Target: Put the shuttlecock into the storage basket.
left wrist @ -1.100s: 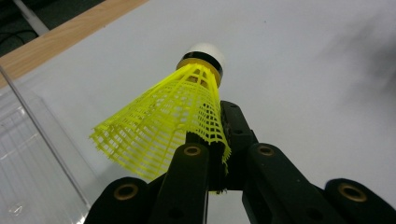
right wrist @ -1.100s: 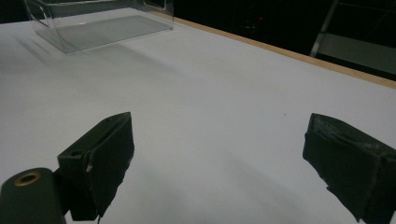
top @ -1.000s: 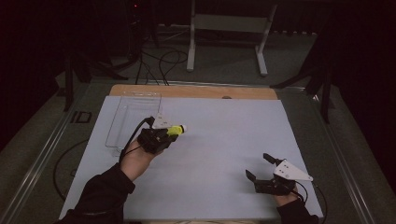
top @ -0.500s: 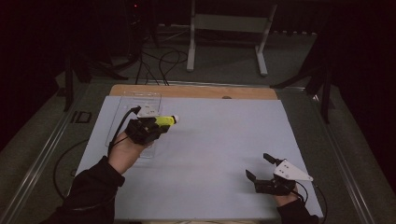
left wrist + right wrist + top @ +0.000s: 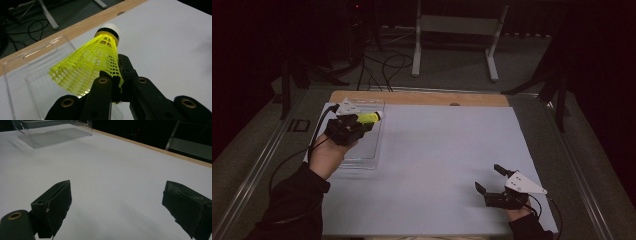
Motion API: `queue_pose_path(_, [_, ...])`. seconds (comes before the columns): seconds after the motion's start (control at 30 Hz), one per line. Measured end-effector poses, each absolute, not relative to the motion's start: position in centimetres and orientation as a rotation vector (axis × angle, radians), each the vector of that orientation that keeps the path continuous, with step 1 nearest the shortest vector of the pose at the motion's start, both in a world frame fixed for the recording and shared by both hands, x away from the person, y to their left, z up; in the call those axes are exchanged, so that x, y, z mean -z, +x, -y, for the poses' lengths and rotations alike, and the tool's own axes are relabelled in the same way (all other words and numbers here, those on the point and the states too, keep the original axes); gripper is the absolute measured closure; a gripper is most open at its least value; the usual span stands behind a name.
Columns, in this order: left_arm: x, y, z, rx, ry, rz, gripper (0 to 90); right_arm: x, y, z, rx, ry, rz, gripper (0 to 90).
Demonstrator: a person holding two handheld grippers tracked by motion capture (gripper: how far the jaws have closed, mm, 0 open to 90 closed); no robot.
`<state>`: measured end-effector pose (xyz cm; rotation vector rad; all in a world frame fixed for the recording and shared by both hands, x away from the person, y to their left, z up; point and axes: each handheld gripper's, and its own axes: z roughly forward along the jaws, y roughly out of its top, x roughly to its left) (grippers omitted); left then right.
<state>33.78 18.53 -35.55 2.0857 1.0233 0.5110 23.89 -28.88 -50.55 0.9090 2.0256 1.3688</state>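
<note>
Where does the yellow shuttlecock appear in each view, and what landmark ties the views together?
High view: shuttlecock upper left, held in left gripper above clear tray.
Left gripper view: centre, skirt pinched.
Right gripper view: not in it.
Shared landmark: the clear tray.

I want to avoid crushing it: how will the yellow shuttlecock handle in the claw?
The shuttlecock probably flexes easily: its open mesh skirt already bends where the left claw pinches its rim. It looks very light, mostly holes. Dropped into the clear tray, its cone shape would likely roll in a curve.
</note>
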Motion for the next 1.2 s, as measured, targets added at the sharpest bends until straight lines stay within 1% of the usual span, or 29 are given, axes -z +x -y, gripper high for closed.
queue_pose_path(0.2, [35.9, 34.1, -19.6, -0.508, 2.073, -1.064, 89.6, 50.6, 23.9, 28.8, -1.364, 0.911, -2.027, 8.8])
queue_pose_path(0.47, [37.9, 34.8, -20.7, -0.483, 2.082, -1.148, 89.6, 50.6, 23.9, 28.8, -1.366, 0.912, -2.029, 8.8])
queue_pose_path(0.67, [39.6, 35.1, -20.6, -0.445, 2.101, -1.181, 89.6, 50.6, 23.9, 28.8, -1.366, 0.911, -2.030, 8.8])
queue_pose_path(1.2, [42.3, 35.8, -20.4, -0.362, 2.169, -1.252, 89.6, 50.6, 24.0, 28.8, -1.363, 0.909, -2.032, 8.8])
